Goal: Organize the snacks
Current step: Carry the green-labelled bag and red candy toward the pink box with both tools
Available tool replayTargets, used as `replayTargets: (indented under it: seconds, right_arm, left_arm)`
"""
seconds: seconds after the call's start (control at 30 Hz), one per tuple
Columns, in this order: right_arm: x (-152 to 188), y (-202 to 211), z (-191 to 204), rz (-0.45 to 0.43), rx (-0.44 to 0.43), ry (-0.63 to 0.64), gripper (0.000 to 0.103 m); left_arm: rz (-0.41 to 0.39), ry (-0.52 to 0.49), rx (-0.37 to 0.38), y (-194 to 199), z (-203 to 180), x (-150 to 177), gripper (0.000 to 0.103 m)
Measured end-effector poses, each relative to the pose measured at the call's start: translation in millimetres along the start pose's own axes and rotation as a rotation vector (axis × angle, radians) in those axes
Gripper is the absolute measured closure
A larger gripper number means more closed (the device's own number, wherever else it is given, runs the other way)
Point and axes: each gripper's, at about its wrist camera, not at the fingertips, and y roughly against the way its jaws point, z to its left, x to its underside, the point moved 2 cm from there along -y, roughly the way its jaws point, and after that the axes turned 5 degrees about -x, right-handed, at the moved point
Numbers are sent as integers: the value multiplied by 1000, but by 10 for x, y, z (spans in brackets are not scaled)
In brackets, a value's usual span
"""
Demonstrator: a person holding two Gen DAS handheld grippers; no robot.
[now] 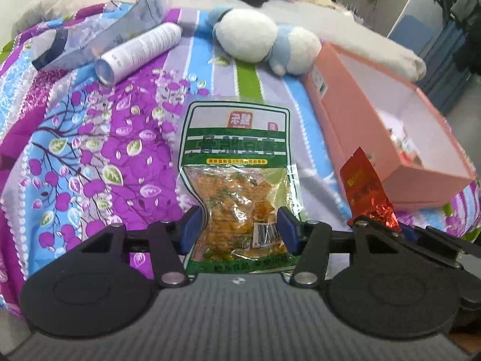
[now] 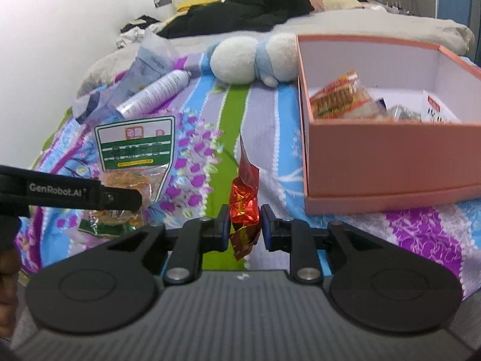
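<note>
My left gripper (image 1: 242, 225) is shut on a green and white snack packet (image 1: 237, 156) with orange pieces showing through its clear lower half; the pads pinch its sides. The packet also shows in the right wrist view (image 2: 135, 147), with the left gripper's finger across it. My right gripper (image 2: 244, 225) is shut on a red foil packet (image 2: 245, 201), which stands on edge between the pads; it also shows in the left wrist view (image 1: 365, 186). An open pink box (image 2: 390, 162) to the right holds several snacks (image 2: 339, 96). It also shows in the left wrist view (image 1: 336, 114).
All lies on a bed with a purple, blue and green floral cover (image 1: 90, 156). A white spray can (image 1: 141, 51) and a pale plastic pouch (image 1: 90, 42) lie at the back left. A white and blue plush toy (image 1: 264, 42) sits behind the box. Dark clothes (image 2: 249, 3) lie at the back.
</note>
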Motion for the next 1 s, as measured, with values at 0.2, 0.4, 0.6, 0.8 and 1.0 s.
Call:
replayTargets:
  seconds: [0.2,0.4,0.6,0.8,1.0]
  right_arm:
    - [-197,208,43,-52,-9,-2,79]
    - [-372,386,40,-96,-7,3,79]
    - [-491,512,2,-132,-6,-5,79]
    - [-573,607,-39,-161,9,2,79]
    - [-484,585,-151,-144,18,-14,79]
  left_arm:
    - [-42,7,17,243,-29,-182,42]
    - [-72,23,48,447,-77,-319,42]
    - [-98,10,55,611,-181,-403,42]
    - [-118,-11,80,677,-300,-461,55]
    - [-46,-25,158,446,-331,-364,53]
